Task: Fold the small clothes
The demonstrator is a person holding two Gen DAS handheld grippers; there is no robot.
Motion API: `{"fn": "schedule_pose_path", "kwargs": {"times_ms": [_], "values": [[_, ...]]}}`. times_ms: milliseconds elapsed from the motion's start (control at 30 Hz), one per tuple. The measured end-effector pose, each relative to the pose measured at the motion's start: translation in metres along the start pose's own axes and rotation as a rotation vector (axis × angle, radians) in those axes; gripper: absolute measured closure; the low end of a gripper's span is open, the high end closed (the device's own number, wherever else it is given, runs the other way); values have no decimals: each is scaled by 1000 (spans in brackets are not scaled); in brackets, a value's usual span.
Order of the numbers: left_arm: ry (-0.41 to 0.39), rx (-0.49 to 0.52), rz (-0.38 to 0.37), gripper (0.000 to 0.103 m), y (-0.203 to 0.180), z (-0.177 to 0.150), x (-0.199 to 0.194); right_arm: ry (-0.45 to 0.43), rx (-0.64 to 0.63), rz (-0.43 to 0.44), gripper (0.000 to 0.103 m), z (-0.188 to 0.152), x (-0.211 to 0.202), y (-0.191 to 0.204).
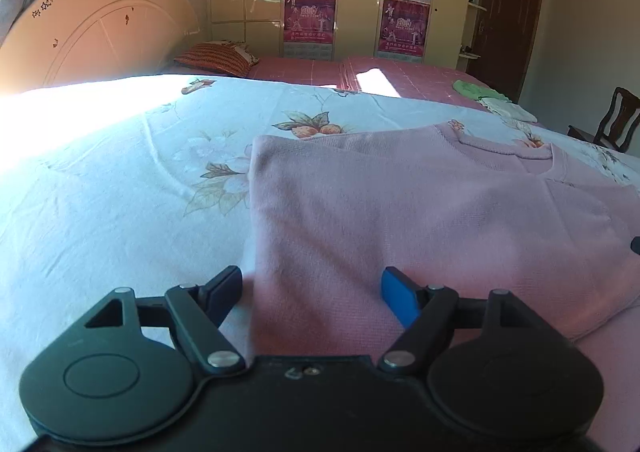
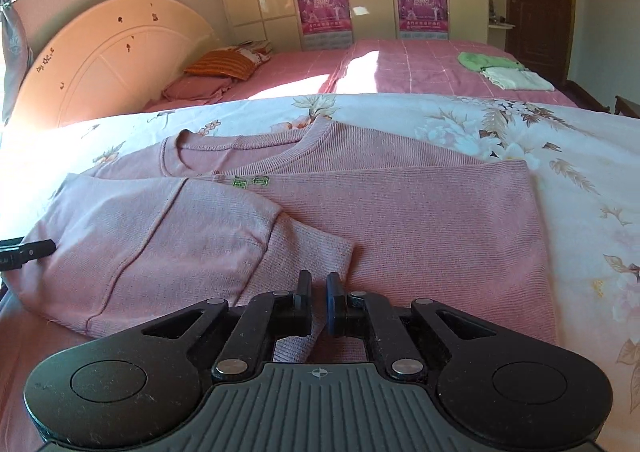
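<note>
The right gripper (image 2: 319,302) has its fingers pressed together with a thin pinch of the pink knit sweater (image 2: 400,219) apparently caught between them at the near hem, probably to carry that edge over. The left gripper (image 1: 312,298) stands with fingers wide apart, straddling the sweater's folded side edge without pressing it, likely lining up a grab. The sweater lies flat on the floral sheet (image 2: 580,179), one sleeve (image 2: 160,236) folded across its front, neckline farthest away.
</note>
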State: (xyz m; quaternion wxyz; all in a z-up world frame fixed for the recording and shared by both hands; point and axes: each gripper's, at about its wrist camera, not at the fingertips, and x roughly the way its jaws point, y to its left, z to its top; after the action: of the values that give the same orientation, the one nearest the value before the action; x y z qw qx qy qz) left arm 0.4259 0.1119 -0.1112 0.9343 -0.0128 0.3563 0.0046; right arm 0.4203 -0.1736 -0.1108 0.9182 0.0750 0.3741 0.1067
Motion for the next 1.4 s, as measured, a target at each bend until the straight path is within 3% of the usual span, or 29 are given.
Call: {"fn": "schedule_pose_path", "kwargs": {"times_ms": [133, 200, 367, 433, 600, 667, 700, 733, 867, 933, 1033, 1200, 1400], "values": [[11, -23, 15, 29, -1, -6, -9, -40, 8, 43, 98, -3, -14, 4], [10, -17, 29, 28, -3, -9, -9, 23, -20, 31, 98, -9, -3, 8], [30, -14, 61, 28, -6, -10, -14, -23, -23, 56, 98, -8, -18, 10], [32, -27, 66, 28, -5, -13, -14, 46, -34, 50, 98, -13, -4, 10], [48, -17, 93, 30, -6, -15, -41, 10, 11, 67, 95, -6, -20, 1], [62, -22, 88, 30, -2, -26, -56, -17, 27, 50, 53, -9, -35, -7], [75, -22, 86, 30, 1, -35, -65, -44, 32, 35, 23, -12, -45, -12], [88, -22, 88, 30, 3, -43, -72, -72, 31, 32, 22, -19, -62, -20], [104, -21, 48, 29, 13, -85, -108, -55, 84, -12, 25, -50, -111, -53], [104, -21, 29, 29, 15, -103, -128, -15, 152, -27, 42, -75, -139, -72], [131, -31, -19, 31, 19, -119, -153, 35, 250, -49, 49, -115, -175, -91], [166, -112, -192, 33, 33, -149, -193, 93, 492, 56, 49, -180, -228, -105], [190, -299, -425, 36, 52, -187, -224, 117, 478, 114, 49, -218, -263, -69]]}}
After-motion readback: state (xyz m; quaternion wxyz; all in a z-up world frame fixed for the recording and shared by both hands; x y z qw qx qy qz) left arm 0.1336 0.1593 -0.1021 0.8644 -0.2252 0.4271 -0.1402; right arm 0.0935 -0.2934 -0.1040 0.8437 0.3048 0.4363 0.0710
